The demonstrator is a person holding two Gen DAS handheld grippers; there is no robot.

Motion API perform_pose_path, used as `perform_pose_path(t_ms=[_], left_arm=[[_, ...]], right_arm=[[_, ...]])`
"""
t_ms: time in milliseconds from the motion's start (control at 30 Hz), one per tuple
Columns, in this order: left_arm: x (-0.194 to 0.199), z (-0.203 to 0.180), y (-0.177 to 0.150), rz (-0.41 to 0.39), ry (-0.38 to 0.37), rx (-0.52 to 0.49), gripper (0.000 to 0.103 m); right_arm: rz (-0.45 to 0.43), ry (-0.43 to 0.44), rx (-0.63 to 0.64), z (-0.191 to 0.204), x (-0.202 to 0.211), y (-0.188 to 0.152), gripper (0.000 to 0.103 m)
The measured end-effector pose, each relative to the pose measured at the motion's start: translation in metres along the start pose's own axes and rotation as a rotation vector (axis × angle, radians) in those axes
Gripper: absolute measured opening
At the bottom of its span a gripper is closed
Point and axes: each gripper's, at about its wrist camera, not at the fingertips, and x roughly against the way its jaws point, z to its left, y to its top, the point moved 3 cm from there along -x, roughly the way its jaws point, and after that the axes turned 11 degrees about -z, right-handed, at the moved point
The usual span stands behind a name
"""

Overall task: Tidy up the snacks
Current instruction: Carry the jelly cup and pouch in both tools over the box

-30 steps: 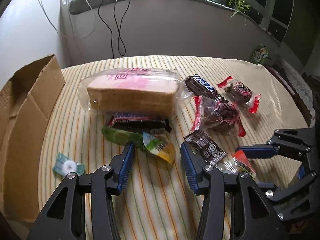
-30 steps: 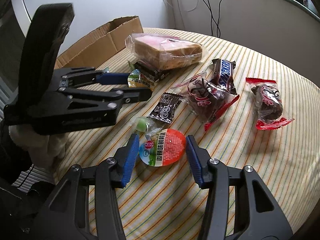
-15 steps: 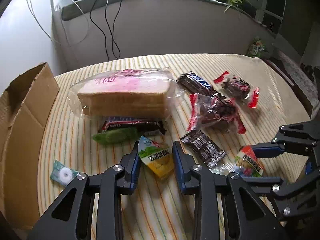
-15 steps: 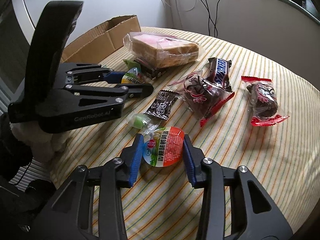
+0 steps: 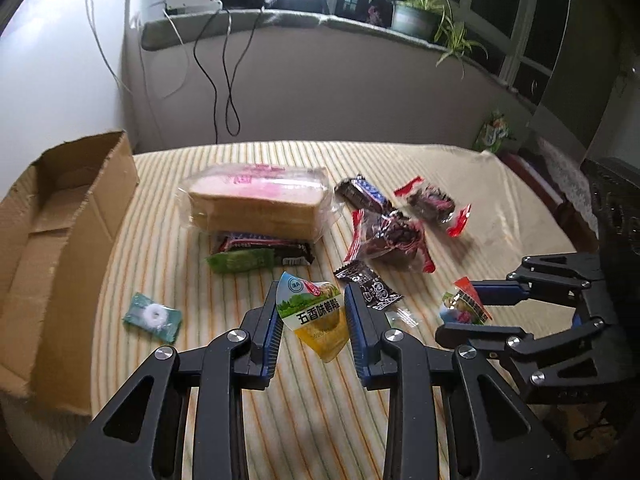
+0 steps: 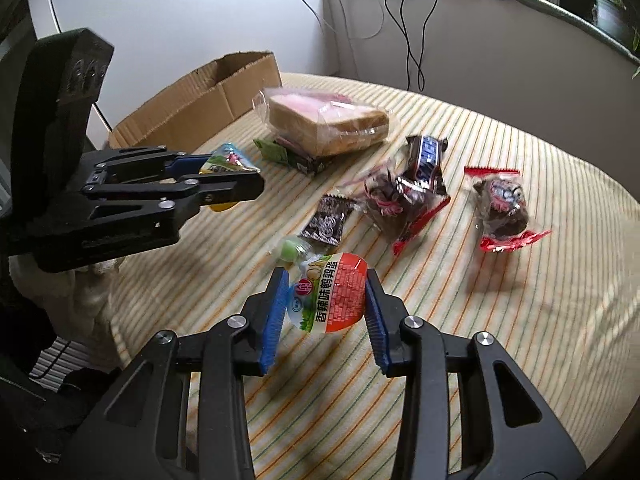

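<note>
Left tool [image 5: 310, 322] clenched on yellow egg packet [image 5: 316, 318]; right tool [image 6: 326, 300] clenched on red egg packet [image 6: 332, 298].

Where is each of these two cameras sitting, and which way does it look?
Left wrist view: on the left tongs, looking down past a green-labelled snack cup they pinch, toward the cardboard box and bread.
Right wrist view: on the right tongs, gripping a red-labelled snack cup.
Shared: each shows the other tongs, bread, box, striped tablecloth.
</note>
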Motion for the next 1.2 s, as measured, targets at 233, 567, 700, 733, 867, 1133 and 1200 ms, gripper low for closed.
perform_pose_path(t_ms=[233, 567, 700, 733, 867, 1133, 1200], left_arm=[[0.027, 0.018, 0.004, -0.052, 0.037, 0.033, 0.028], [0.061, 0.069, 0.005, -0.108, 0.135, 0.080, 0.028], [0.072, 0.090, 0.004, -0.124, 0.174, 0.096, 0.028], [0.075, 0.094, 0.004, -0.127, 0.182, 0.099, 0.028], [0.081, 0.114, 0.004, -0.138, 0.218, 0.119, 0.028], [0.088, 0.142, 0.003, -0.152, 0.278, 0.141, 0.028], [0.089, 0.148, 0.002, -0.154, 0.289, 0.143, 0.028]], right_arm=[[-0.032, 0.008, 0.015, 0.015, 0.005, 0.019, 0.039], [-0.075, 0.049, 0.080, 0.057, -0.012, 0.060, 0.039], [-0.082, 0.077, 0.107, 0.076, -0.031, 0.080, 0.039], [-0.085, 0.083, 0.118, 0.082, -0.036, 0.086, 0.039], [-0.090, 0.100, 0.137, 0.095, -0.051, 0.099, 0.039], [-0.096, 0.135, 0.172, 0.123, -0.080, 0.126, 0.039], [-0.096, 0.143, 0.179, 0.128, -0.087, 0.131, 0.039]])
